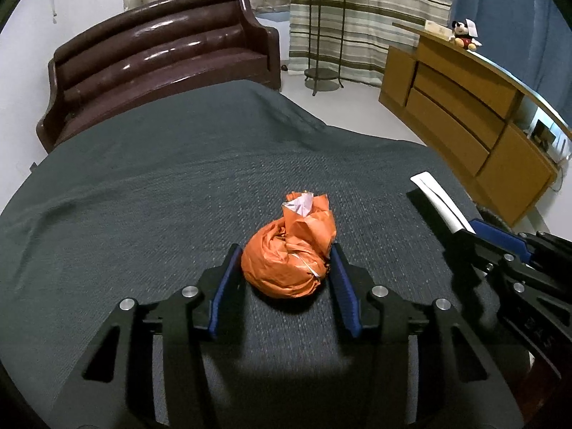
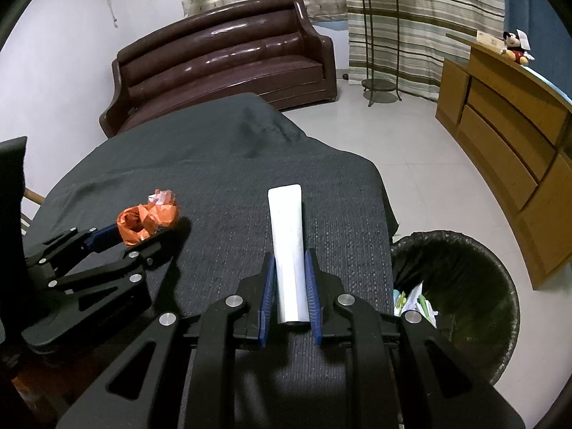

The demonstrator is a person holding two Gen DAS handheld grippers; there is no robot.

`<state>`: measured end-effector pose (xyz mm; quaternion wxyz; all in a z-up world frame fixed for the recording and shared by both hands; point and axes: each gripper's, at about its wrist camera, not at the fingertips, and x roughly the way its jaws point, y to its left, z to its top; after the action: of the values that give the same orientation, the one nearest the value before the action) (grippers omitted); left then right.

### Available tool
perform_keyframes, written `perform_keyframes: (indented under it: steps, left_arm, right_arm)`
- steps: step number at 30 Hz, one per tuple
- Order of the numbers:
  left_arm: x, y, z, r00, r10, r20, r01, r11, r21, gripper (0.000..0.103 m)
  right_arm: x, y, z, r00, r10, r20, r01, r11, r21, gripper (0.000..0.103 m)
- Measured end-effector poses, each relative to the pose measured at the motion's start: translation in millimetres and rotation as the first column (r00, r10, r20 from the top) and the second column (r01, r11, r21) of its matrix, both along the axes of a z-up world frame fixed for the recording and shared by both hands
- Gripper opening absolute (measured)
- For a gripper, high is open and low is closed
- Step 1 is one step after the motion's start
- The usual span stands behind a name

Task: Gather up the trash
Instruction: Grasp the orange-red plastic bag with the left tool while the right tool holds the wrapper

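Observation:
A crumpled orange plastic bag [image 1: 289, 261] with a bit of white paper at its top lies on the dark grey cloth of the table [image 1: 143, 186]. My left gripper [image 1: 284, 250] straddles it, and both blue pads rest against its sides. The right wrist view shows the same bag [image 2: 143, 223] between the left gripper's [image 2: 139, 234] fingers. My right gripper [image 2: 289, 255] is shut on a white tube [image 2: 286, 221] that points away from me, just over the cloth. In the left wrist view the tube [image 1: 438, 198] and the right gripper [image 1: 464, 230] sit at the right edge.
A black mesh bin [image 2: 464, 250] lined with a dark bag stands on the floor right of the table and holds some paper scraps. Beyond the table are a brown leather sofa [image 2: 228, 60], a metal plant stand [image 2: 379, 43] and a wooden cabinet [image 2: 500, 125].

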<state>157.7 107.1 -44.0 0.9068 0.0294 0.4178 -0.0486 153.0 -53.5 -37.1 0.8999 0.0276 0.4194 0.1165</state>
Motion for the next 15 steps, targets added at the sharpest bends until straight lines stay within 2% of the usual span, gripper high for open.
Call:
perform_keyframes:
  steps: [15]
  left_arm:
    - [-41.8, 0.8, 20.2, 0.998, 0.039, 0.045, -0.037, 0.999, -0.025, 0.048]
  right_arm:
    - [-26.0, -2.0, 5.2, 1.0, 0.004, 0.017, -0.004, 1.0, -0.011, 0.018]
